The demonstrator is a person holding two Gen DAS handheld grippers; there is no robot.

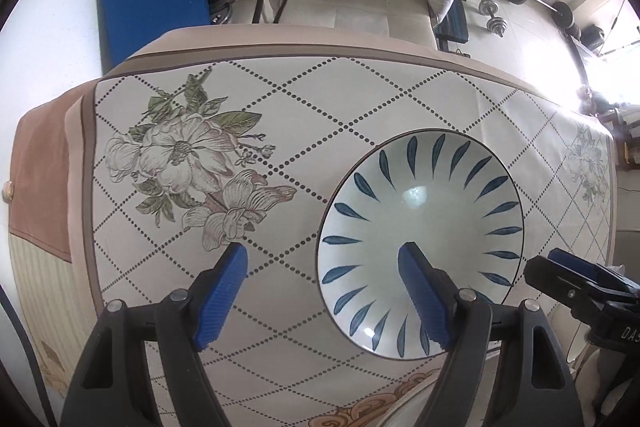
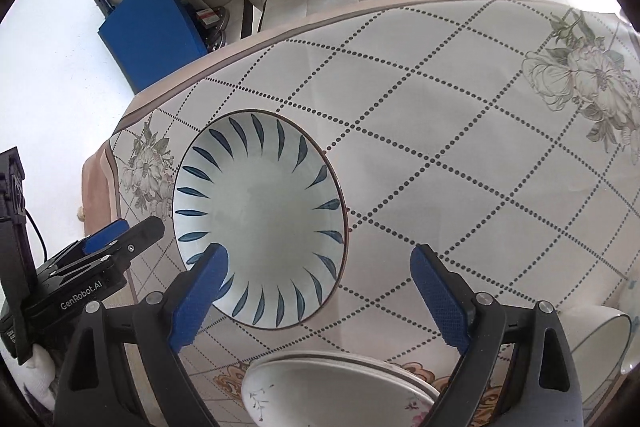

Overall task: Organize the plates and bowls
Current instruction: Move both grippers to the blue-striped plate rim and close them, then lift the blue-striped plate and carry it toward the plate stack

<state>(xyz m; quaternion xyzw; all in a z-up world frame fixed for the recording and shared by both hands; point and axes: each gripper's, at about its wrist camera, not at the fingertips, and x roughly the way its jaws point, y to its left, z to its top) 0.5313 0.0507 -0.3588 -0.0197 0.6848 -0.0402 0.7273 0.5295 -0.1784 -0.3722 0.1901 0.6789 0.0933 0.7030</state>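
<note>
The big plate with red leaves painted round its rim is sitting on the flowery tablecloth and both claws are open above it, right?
Almost. The leaves on the plate are blue, not red, as both wrist views show. It does sit on the flowery tablecloth, with the left claw and right claw open above it.

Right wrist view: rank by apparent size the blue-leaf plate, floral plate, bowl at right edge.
1. blue-leaf plate, largest.
2. floral plate, cut off at the bottom and nearer the camera, so unsure.
3. bowl, mostly out of frame.

The floral plate [image 2: 332, 383] and a bowl [image 2: 600, 339] are cut off.
</note>
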